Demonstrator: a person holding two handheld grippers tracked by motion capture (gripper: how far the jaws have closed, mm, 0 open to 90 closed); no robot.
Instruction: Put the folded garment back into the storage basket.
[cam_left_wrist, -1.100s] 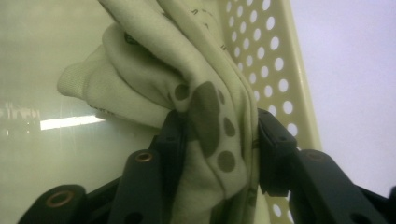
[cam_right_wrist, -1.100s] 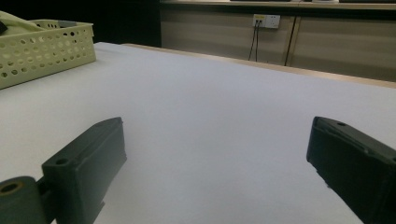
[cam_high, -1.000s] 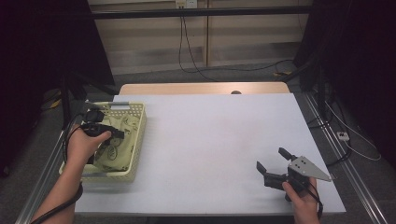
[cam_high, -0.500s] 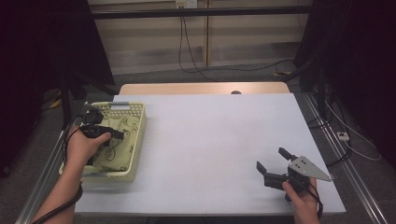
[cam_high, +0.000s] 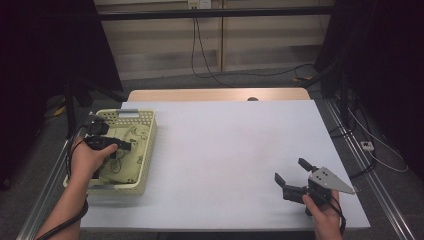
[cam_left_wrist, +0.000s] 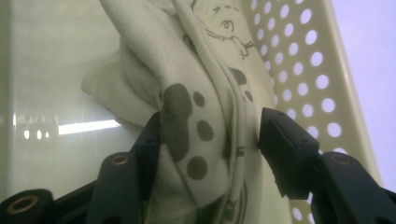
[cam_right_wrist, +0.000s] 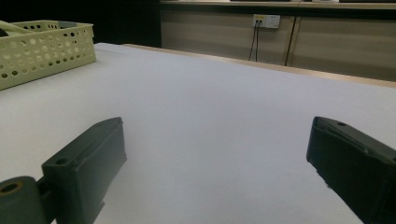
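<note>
Pinching, apparently: left gripper (cam_left_wrist: 208, 140) on spotted cloth (cam_left_wrist: 187, 116) in basket (cam_high: 145, 150) | right gripper (cam_high: 295, 176) spread, empty over table (cam_high: 225, 150)

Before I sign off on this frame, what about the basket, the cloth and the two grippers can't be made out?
- Cloth in the left gripper view: its top and bottom run off the frame, so its full shape is unknown.
- Left gripper in the high view: the hand covers most of it; jaw contact is too small to judge.
- Basket floor in the high view: the cloth and hand cover much of it.
- Right gripper in the right gripper view: jaw tips are cut off.
</note>
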